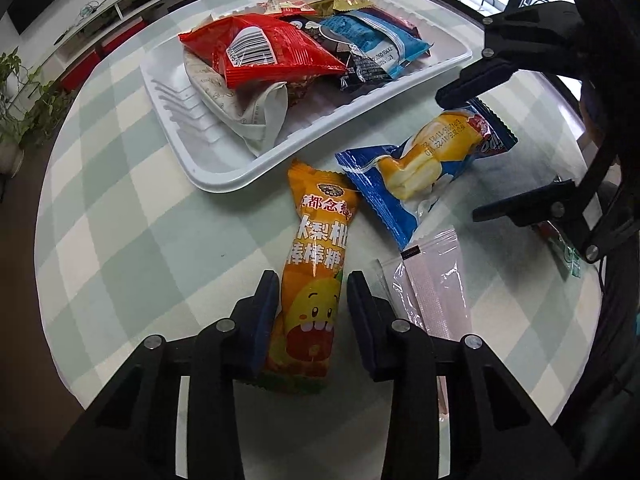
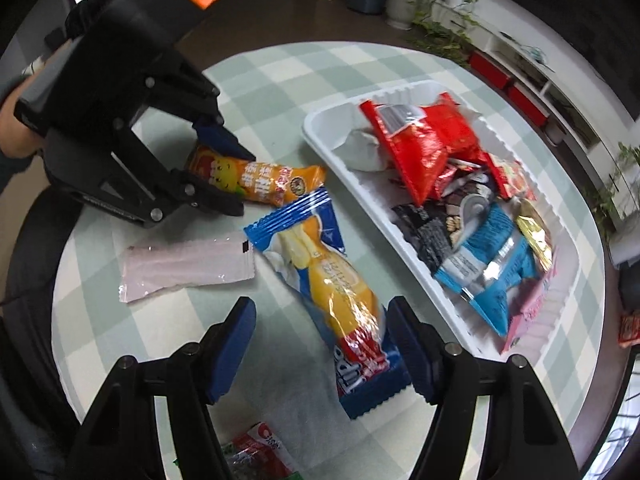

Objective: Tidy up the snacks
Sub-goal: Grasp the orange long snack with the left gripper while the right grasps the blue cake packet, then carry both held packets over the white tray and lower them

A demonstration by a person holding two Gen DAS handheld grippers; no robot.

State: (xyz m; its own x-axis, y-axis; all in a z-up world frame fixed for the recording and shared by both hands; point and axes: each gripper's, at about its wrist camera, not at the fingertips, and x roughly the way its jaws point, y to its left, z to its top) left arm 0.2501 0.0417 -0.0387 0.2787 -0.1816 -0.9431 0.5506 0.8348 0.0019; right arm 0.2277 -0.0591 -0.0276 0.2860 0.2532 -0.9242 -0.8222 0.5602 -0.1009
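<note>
I see white tray (image 1: 224,184) w/ red bag (image 1: 260,52), blue pkt (image 1: 384,40) inside. L gripper (image 1: 312,312) part-open astride orange pack (image 1: 316,264) beside tray; R gripper (image 2: 320,348) wide open, empty.

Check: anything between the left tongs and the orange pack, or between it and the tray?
Nothing visible. The left tongs already straddle the orange pack, open. Its far end lies by the tray rim, bare cloth between; the blue pack lies alongside, not across.
</note>
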